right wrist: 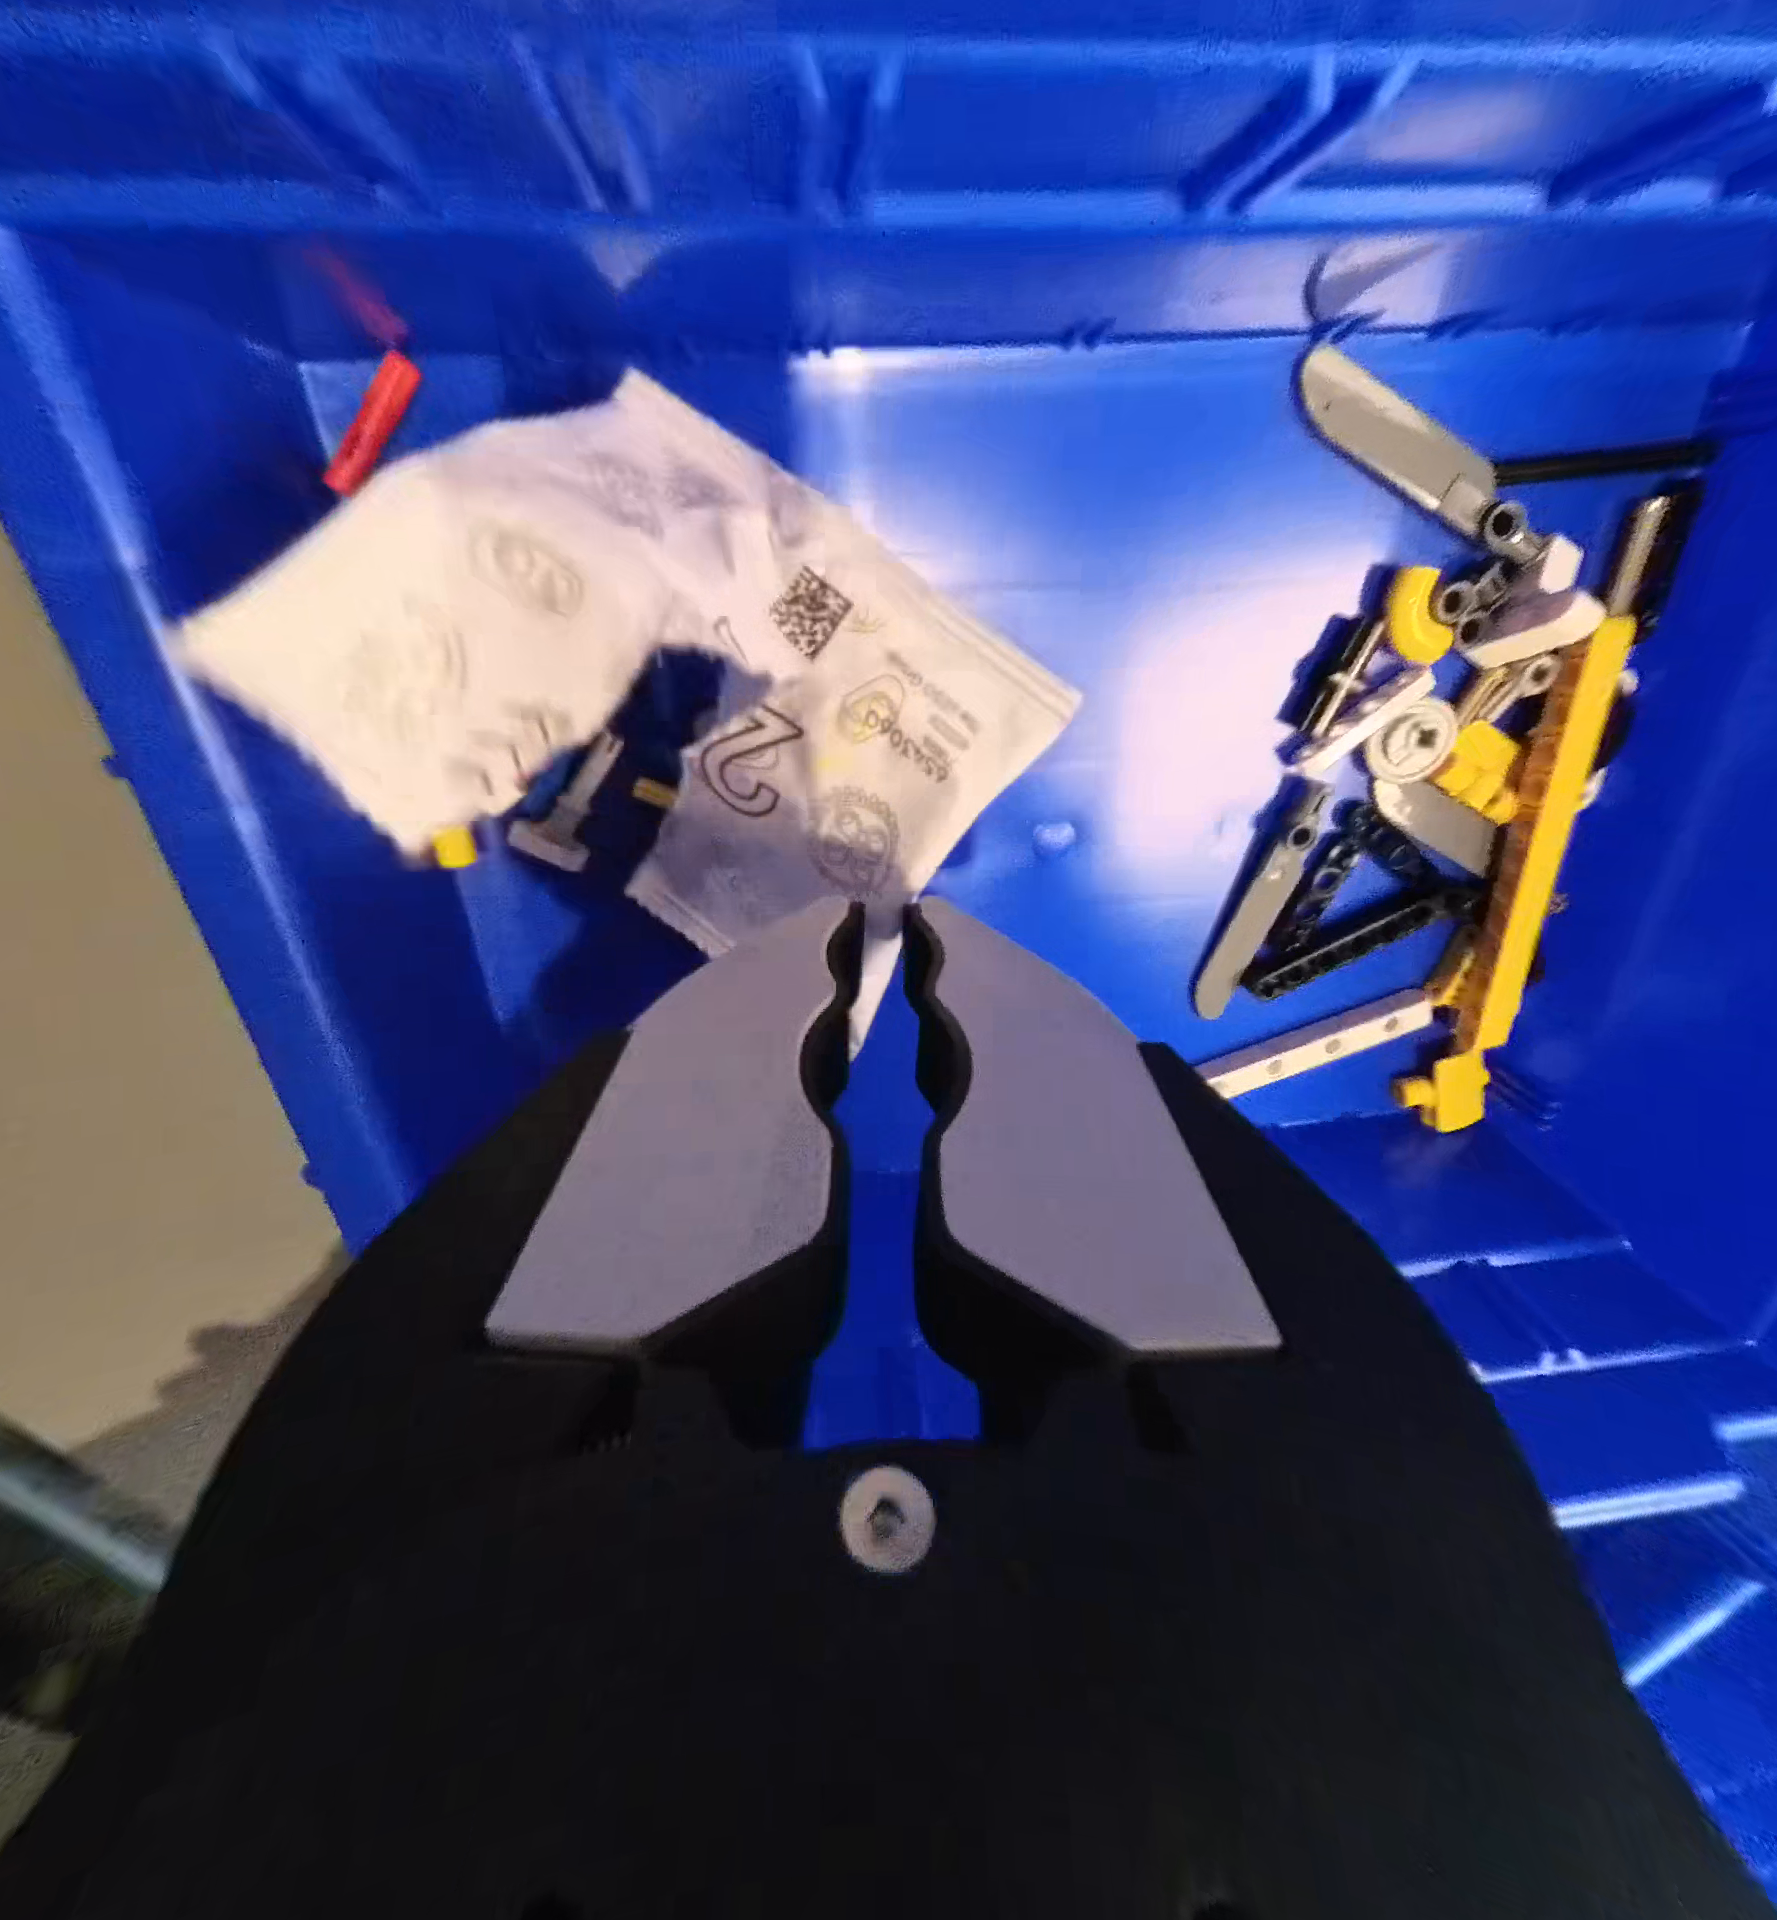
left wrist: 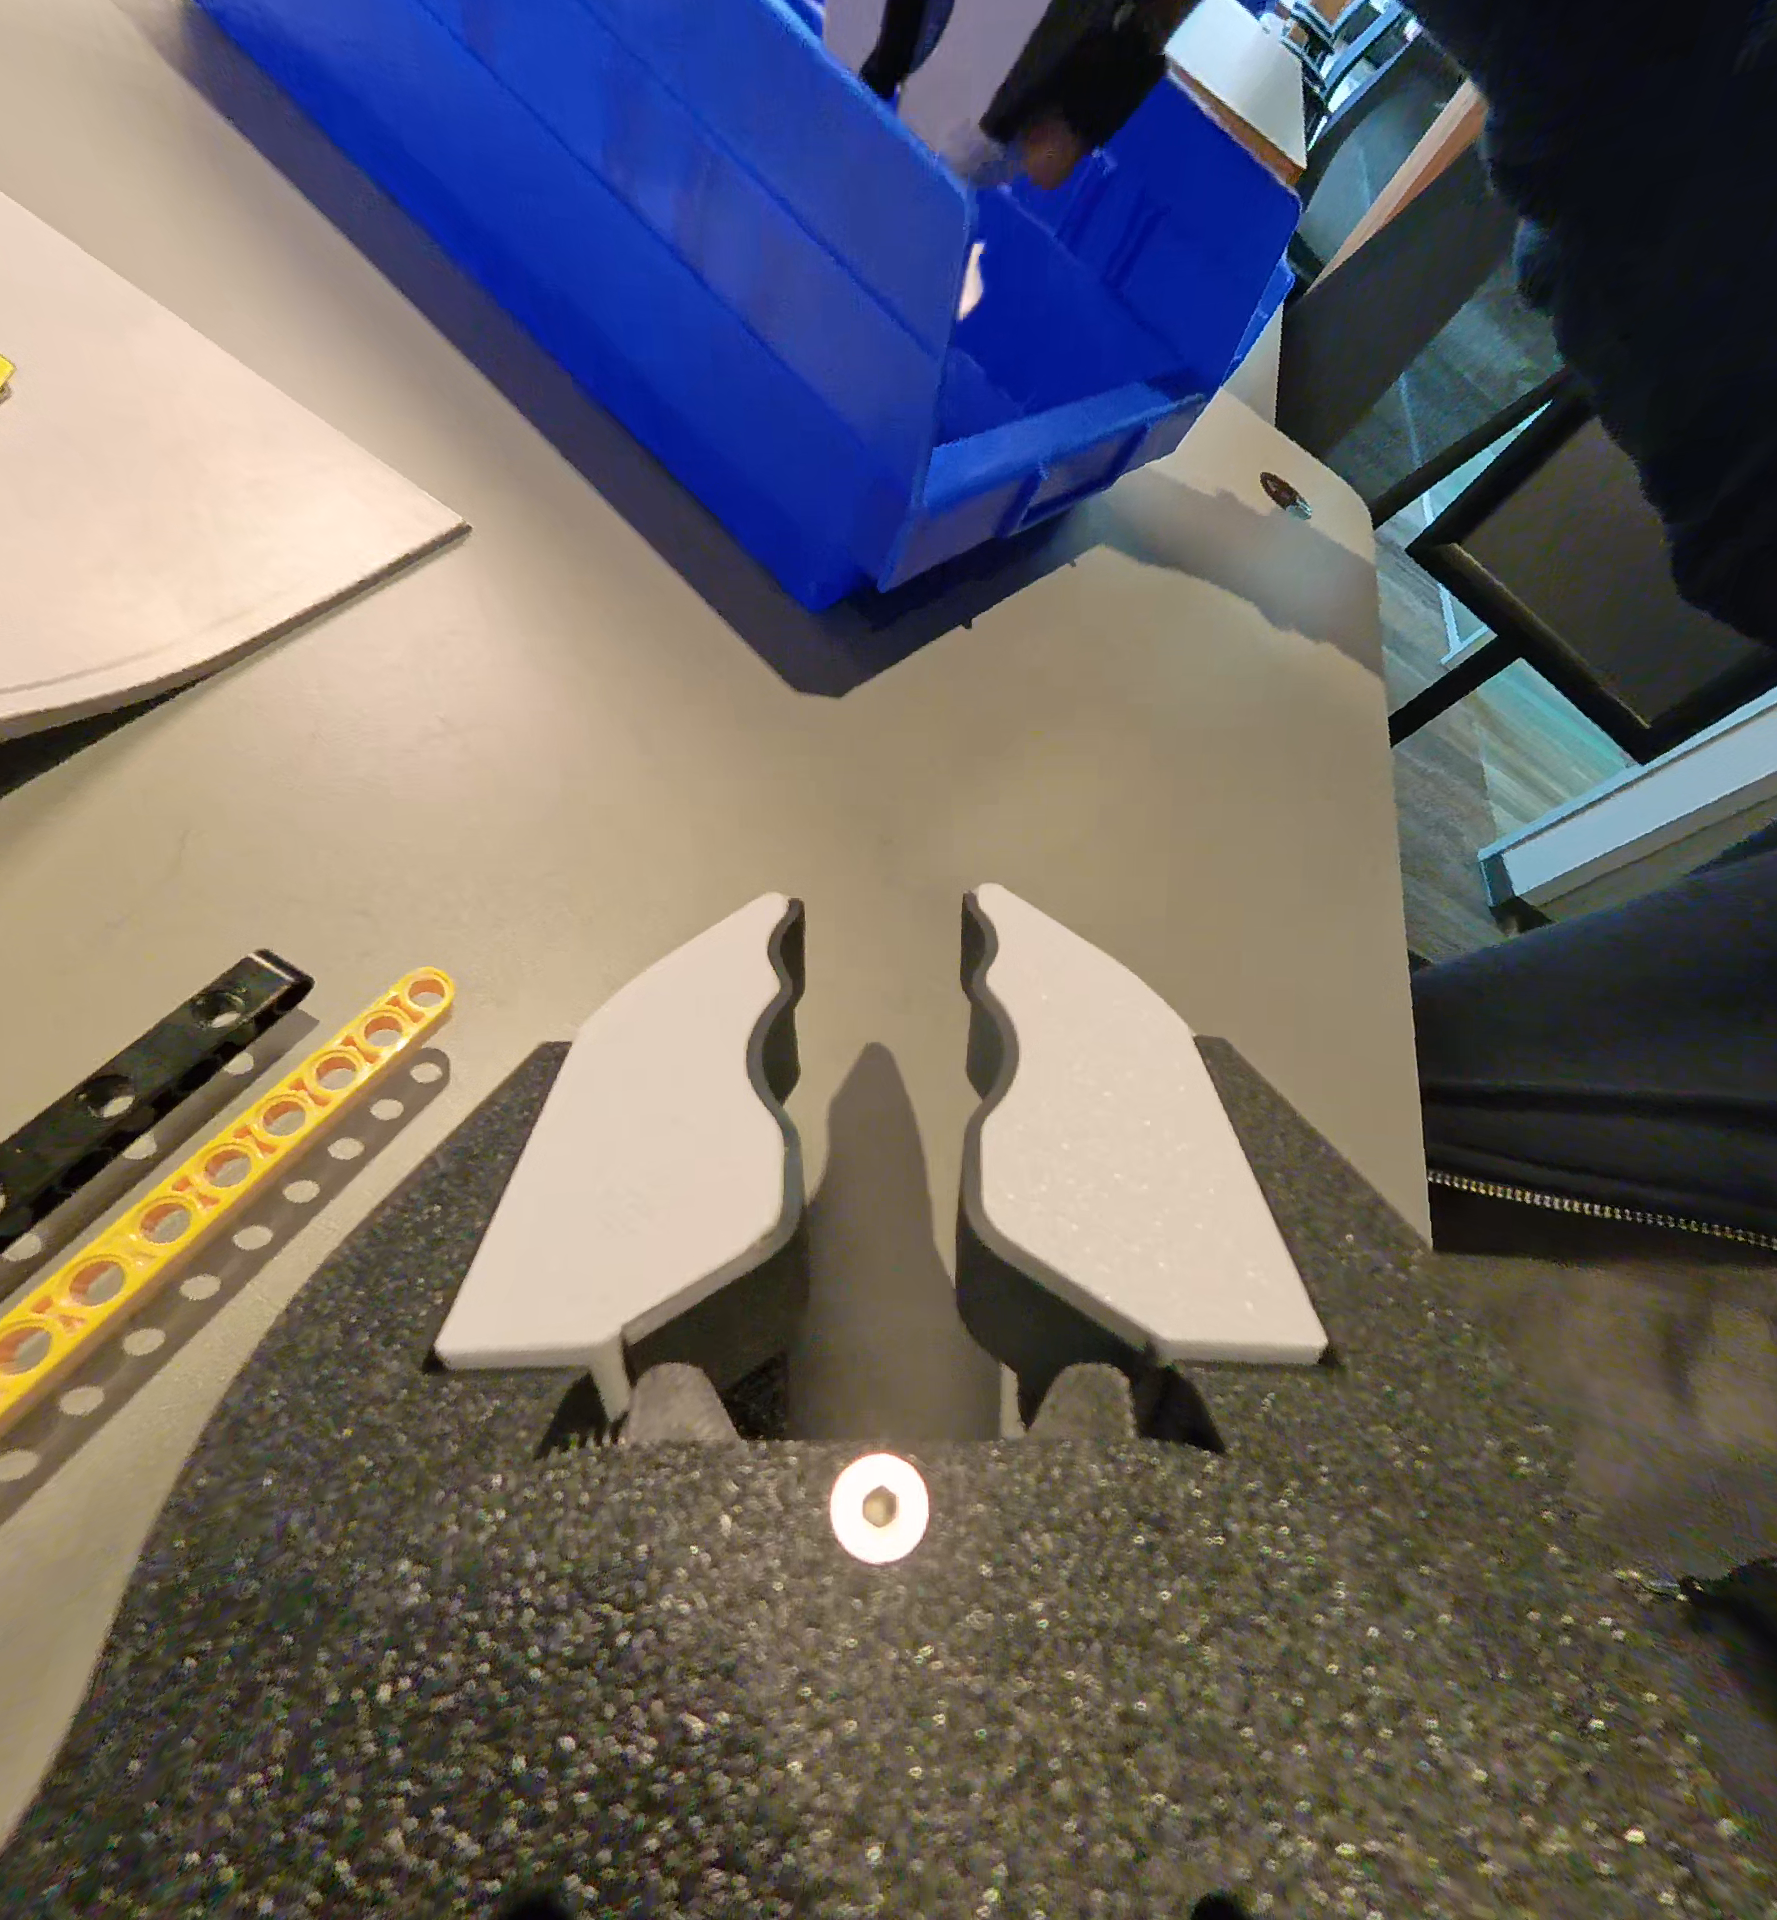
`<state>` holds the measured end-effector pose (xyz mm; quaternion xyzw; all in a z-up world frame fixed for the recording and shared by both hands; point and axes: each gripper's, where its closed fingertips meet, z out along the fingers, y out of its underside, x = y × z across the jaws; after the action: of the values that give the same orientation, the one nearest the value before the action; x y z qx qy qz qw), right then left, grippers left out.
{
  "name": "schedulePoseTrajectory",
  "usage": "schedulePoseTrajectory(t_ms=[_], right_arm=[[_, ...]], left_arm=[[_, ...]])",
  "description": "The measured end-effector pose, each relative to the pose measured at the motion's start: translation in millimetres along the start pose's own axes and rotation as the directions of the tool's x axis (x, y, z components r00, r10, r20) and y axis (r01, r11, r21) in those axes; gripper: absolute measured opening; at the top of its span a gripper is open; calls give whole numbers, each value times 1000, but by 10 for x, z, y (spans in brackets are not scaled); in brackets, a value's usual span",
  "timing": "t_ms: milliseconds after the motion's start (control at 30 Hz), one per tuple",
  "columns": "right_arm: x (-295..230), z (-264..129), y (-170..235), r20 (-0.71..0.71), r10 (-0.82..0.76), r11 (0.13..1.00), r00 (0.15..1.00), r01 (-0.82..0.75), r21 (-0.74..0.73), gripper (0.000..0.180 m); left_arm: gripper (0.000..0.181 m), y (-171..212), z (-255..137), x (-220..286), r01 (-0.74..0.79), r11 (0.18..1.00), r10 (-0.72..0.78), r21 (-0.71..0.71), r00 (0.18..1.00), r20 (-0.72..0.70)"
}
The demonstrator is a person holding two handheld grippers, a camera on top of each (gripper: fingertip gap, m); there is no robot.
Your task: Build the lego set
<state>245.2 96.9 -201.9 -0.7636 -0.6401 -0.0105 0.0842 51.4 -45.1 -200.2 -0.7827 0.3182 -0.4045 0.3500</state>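
Grey tabletop (left wrist: 593, 790) w/ rounded corner; wood-look floor (left wrist: 1424, 831) and dark chair frame (left wrist: 1507, 613) beyond.

Open bin floor (right wrist: 1123, 623) between paper bag (right wrist: 551, 644) and lego pile (right wrist: 1435, 779), walls around

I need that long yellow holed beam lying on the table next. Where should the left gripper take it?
Grip the yellow beam across its narrow width near mid-length, coming from above. It lies flat, with the black beam close alongside, so the left gripper needs one finger in that gap.
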Motion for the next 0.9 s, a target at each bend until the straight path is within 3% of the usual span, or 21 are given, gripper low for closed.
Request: schedulePoseTrajectory(t_ms=[33, 167, 333, 500, 700, 900], right_arm=[[5, -46, -20, -36, -40, 999, 999, 41, 23, 7], [21, -198, -59, -193, -181, 980, 964, 193, 46, 6], [-10, -277, -122, -299, -258, 951, 919, 296, 90, 5], [41, -388, -147, -396, -298, 913, 869, 381, 147, 5], [33, -512, -104, -490, -273, 860, 828, 439, 262, 4], [48, -589, -78, -564, -197, 803, 802, 462, 376, 4]], left_arm=[[29, -25, -5, -5, -2, 1000, 2, 12, 1000, -1], [30, -268, -19, -16, -33, 998, 32, 62, 999, 15], [33, -875, 40, 106, -169, 982, 166, 86, 985, 44], [37, -1482, 484, 101, -321, 947, 320, -1, 946, 54], [36, -1596, 1199, -130, -405, 880, 419, -248, 908, 7], [33, -1583, 1464, -212, -440, 825, 457, -354, 889, -40]])
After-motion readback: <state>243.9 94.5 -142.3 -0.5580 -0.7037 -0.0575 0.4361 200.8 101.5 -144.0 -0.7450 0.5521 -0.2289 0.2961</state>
